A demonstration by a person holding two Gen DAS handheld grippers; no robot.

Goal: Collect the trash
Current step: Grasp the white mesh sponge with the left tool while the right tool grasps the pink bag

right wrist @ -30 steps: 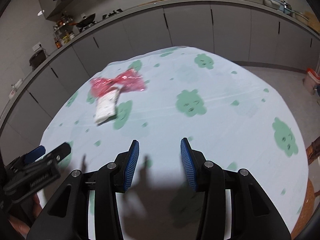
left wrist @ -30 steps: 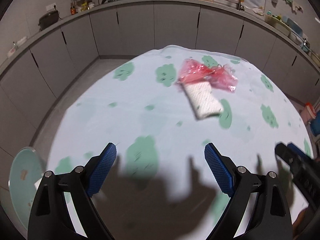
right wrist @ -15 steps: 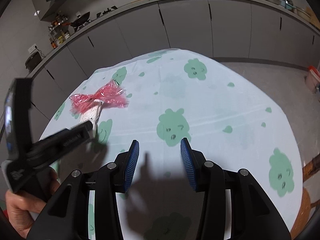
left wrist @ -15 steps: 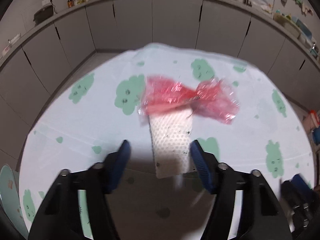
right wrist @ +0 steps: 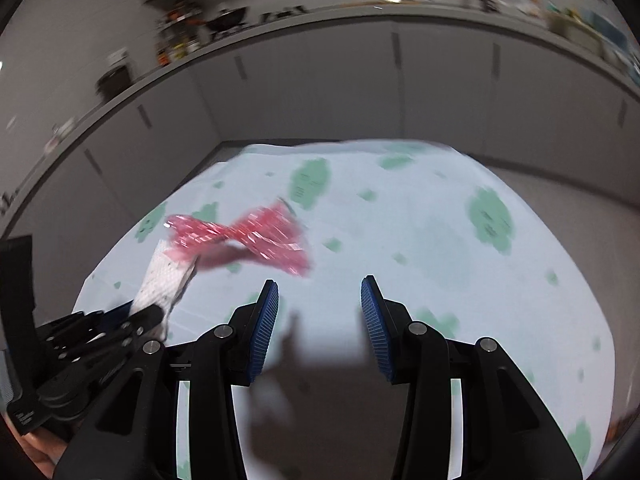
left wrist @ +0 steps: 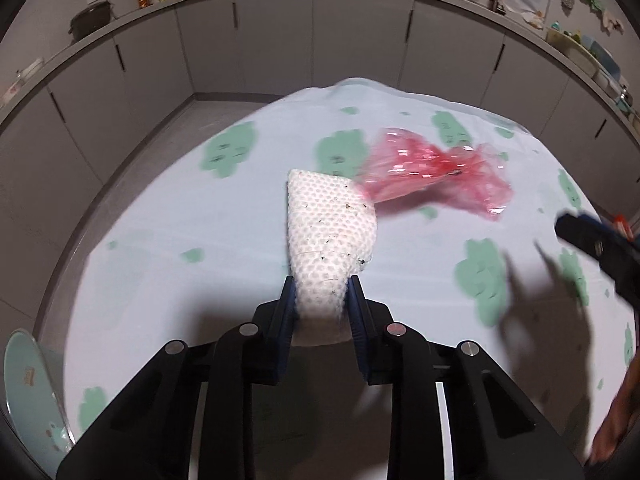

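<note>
A white foam net sleeve (left wrist: 330, 236) speckled with dark crumbs lies on the table, and my left gripper (left wrist: 321, 292) is closing its jaws on the near end, both pads pressing its sides. A crumpled red plastic wrapper (left wrist: 432, 176) lies just beyond it, touching its far end. In the right wrist view the sleeve (right wrist: 164, 276) and the wrapper (right wrist: 248, 238) sit left of centre, with my left gripper (right wrist: 150, 316) on the sleeve. My right gripper (right wrist: 319, 298) hovers open over bare cloth, right of the wrapper, nothing between its fingers.
The table wears a pale blue cloth (left wrist: 200, 240) with green blotches. A pale green round plate (left wrist: 28, 392) sticks out at the lower left. Grey cabinets (left wrist: 280, 48) curve behind, with a floor gap between them and the table.
My left gripper moved up to the white sleeve and narrowed its jaws from wide apart to squeezing the near end. The right gripper swung towards the red wrapper, jaws unchanged.
</note>
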